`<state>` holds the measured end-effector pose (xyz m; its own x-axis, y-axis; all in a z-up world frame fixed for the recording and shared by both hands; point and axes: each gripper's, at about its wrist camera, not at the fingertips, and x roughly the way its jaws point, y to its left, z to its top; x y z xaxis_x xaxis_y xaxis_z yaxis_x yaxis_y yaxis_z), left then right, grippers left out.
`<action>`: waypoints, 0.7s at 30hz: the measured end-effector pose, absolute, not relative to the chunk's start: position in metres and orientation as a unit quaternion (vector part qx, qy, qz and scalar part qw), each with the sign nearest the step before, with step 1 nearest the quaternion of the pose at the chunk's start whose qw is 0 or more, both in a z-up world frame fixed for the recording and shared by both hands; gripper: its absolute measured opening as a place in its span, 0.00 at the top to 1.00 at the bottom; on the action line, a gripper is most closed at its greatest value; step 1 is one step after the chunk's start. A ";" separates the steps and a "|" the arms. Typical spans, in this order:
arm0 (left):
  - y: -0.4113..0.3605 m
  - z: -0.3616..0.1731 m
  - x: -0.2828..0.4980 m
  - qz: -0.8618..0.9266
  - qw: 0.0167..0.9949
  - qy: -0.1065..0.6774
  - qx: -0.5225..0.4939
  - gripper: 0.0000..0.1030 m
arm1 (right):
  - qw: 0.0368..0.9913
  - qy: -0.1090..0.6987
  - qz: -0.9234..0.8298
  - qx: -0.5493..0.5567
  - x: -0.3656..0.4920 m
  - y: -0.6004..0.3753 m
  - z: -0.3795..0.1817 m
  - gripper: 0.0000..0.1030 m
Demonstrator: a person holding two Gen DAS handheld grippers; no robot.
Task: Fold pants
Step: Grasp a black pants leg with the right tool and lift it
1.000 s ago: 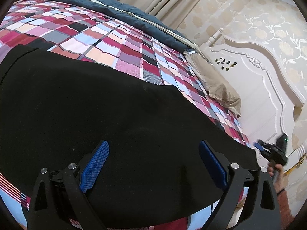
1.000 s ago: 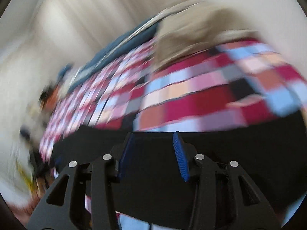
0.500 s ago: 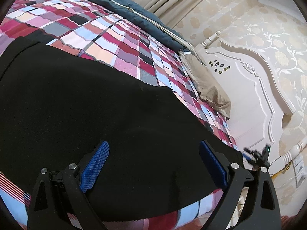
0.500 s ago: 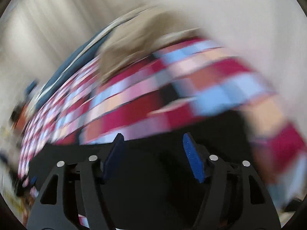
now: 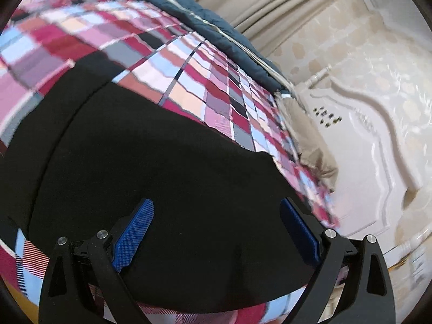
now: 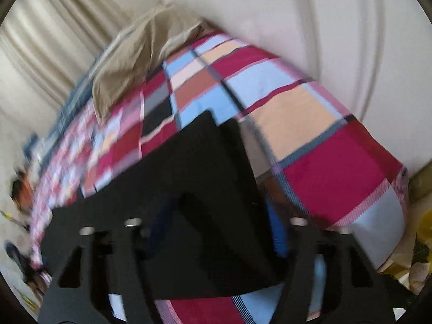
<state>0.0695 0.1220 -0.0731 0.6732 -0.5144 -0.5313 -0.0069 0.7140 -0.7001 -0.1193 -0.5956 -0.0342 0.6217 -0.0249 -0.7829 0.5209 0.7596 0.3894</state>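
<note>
The black fabric pants point(image 5: 167, 167) lie along the near edge of the patchwork-quilted bed point(image 5: 189, 81). Left gripper point(image 5: 216, 216) hangs spread wide and empty; right gripper's point(image 6: 216, 226) state I cannot tell. A shallow pinch could drop a layer.

Soft, even indoor light; strong fisheye bending at the rims; heavy motion blur in the right view.
</note>
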 end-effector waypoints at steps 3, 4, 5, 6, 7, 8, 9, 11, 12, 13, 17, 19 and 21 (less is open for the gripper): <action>0.126 -0.077 0.071 -0.158 0.836 0.378 -0.366 0.09 | 0.842 0.430 -0.144 0.293 -0.112 -0.587 -0.032 0.80; 0.127 -0.078 0.072 -0.160 0.833 0.380 -0.369 0.09 | 0.839 0.435 -0.145 0.293 -0.111 -0.585 -0.029 0.81; 0.127 -0.078 0.073 -0.161 0.832 0.382 -0.370 0.09 | 0.838 0.439 -0.149 0.289 -0.110 -0.582 -0.025 0.82; 0.127 -0.078 0.074 -0.161 0.831 0.383 -0.370 0.09 | 0.838 0.438 -0.149 0.289 -0.110 -0.580 -0.021 0.82; 0.127 -0.079 0.074 -0.163 0.830 0.385 -0.369 0.09 | 0.840 0.434 -0.148 0.290 -0.110 -0.577 -0.016 0.82; 0.128 -0.079 0.074 -0.165 0.830 0.384 -0.370 0.09 | 0.843 0.426 -0.145 0.294 -0.111 -0.574 -0.009 0.82; 0.128 -0.079 0.073 -0.167 0.830 0.384 -0.370 0.09 | 0.848 0.416 -0.141 0.298 -0.113 -0.569 0.001 0.82; 0.128 -0.079 0.073 -0.172 0.830 0.386 -0.364 0.09 | 0.856 0.398 -0.131 0.303 -0.115 -0.560 0.019 0.82; 0.127 -0.079 0.073 -0.174 0.831 0.387 -0.360 0.09 | 0.862 0.385 -0.120 0.307 -0.115 -0.551 0.032 0.82; 0.127 -0.079 0.073 -0.176 0.832 0.387 -0.358 0.09 | 0.867 0.374 -0.111 0.311 -0.115 -0.546 0.042 0.82; 0.128 -0.081 0.072 -0.178 0.832 0.382 -0.360 0.09 | 0.882 0.336 -0.064 0.323 -0.113 -0.508 0.083 0.82; 0.129 -0.082 0.071 -0.180 0.833 0.379 -0.362 0.09 | 0.888 0.323 -0.043 0.325 -0.104 -0.485 0.102 0.82; 0.129 -0.082 0.072 -0.182 0.833 0.377 -0.362 0.09 | 0.896 0.316 -0.021 0.311 -0.093 -0.454 0.119 0.82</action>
